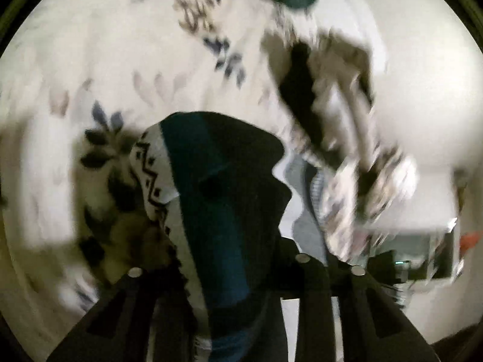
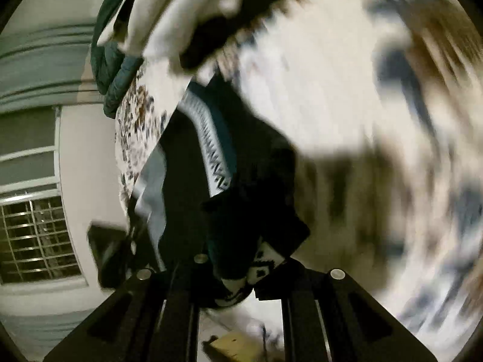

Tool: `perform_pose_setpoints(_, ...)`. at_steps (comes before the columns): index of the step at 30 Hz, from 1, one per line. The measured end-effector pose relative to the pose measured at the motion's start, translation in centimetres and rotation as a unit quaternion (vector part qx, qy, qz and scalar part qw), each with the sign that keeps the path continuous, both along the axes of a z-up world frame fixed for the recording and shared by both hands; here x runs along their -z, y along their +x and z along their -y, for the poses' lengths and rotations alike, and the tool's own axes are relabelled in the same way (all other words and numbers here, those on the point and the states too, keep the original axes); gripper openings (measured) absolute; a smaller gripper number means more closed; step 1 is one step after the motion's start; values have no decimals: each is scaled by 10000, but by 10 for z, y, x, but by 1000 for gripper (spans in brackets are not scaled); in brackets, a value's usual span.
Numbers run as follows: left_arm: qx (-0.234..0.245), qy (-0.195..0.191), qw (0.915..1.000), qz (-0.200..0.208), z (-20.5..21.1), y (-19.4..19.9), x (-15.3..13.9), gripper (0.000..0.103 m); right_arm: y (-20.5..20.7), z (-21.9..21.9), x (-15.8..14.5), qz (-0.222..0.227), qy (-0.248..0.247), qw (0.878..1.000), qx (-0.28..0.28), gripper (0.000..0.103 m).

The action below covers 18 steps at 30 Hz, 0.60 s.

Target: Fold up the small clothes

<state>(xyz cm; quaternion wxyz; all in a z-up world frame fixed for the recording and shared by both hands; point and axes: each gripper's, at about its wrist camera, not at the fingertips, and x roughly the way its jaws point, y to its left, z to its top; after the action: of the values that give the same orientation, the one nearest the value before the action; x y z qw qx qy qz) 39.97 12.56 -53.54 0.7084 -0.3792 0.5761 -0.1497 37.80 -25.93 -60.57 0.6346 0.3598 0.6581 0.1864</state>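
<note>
While both wrist views are smeared by motion blur, the main items still read as follows.

Bedspread: a white cover (image 1: 126, 45) printed with blue, grey and tan leaf shapes fills the background of the left wrist view; the same cover (image 2: 347, 90) fills the right half of the right wrist view.

Garment: a small dark knit piece (image 1: 217, 187) in teal and black with a white band of black zigzag pattern hangs between the two grippers, lifted off the cover; in the right wrist view it (image 2: 241, 187) runs from the jaws up toward the top of the frame.

Window: a barred pane (image 2: 36, 238) sits at the lower left of the right wrist view, in a pale wall.

Left gripper: the tongs (image 1: 241, 271) are clenched on the garment, cloth bunched between the fingers.

Right gripper: seen blurred from the left wrist (image 1: 347, 150); in its own view (image 2: 241, 274) it is pinched nearly closed on the garment's patterned edge.
</note>
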Motion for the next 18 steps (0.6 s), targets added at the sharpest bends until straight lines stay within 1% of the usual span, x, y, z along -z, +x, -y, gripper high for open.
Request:
perform_pose_setpoints(1, 79, 85, 9998, -137, 2, -1, 9, 37, -18, -3, 9, -127, -73, 9999, 79, 11)
perform_pose_setpoints(2, 79, 122, 9996, -244, 2, -3, 19, 40, -26, -3, 17, -217, -143, 9996, 106, 12)
perform_pose_setpoints(3, 5, 189, 9993, -329, 2, -8, 27, 50, -32, -7, 26, -307, -202, 9992, 136, 12)
perform_pose_setpoints(4, -86, 153, 9993, -341, 1, -11, 30, 54, -36, -7, 36, -440, -260, 9985, 211, 15)
perform_pose_setpoints(6, -327, 112, 9991, -256, -2, -20, 29, 55, -36, -2, 45, -613, -276, 9975, 239, 24)
perform_pose_setpoints(7, -450, 89, 9987, -232, -3, -25, 25, 55, -34, 3, 45, -696, -339, 9968, 205, 37)
perform_pose_setpoints(8, -574, 111, 9981, -170, -5, -30, 17, 55, -32, 5, 41, -688, -389, 9967, 173, 46)
perform_pose_setpoints(9, -673, 174, 9975, -98, -5, -35, 10, 55, -32, 8, 33, -636, -450, 9969, 109, 48)
perform_pose_setpoints(10, -767, 316, 9965, -38, -6, -42, 2, 55, -31, 14, 21, -567, -577, 9967, -38, 52)
perform_pose_setpoints(11, -863, 526, 9949, 37, -6, -53, -11, 55, -28, 22, 16, -538, -674, 9962, -113, 58)
perform_pose_setpoints(14, -1070, 1101, 9881, 128, -2, -77, -40, 57, -23, 42, -19, -399, -1224, 9906, -467, 60)
perform_pose_setpoints(15, -1122, 1209, 9863, 100, -2, -81, -46, 58, -20, 50, -27, -353, -1349, 9888, -527, 60)
perform_pose_setpoints(17, -1193, 1414, 9827, 46, 6, -93, -53, 58, -7, 54, -44, -198, -1537, 9856, -682, 69)
perform_pose_setpoints(18, -1151, 1486, 9822, 47, 10, -94, -52, 58, 3, 53, -51, -56, -1593, 9840, -801, 70)
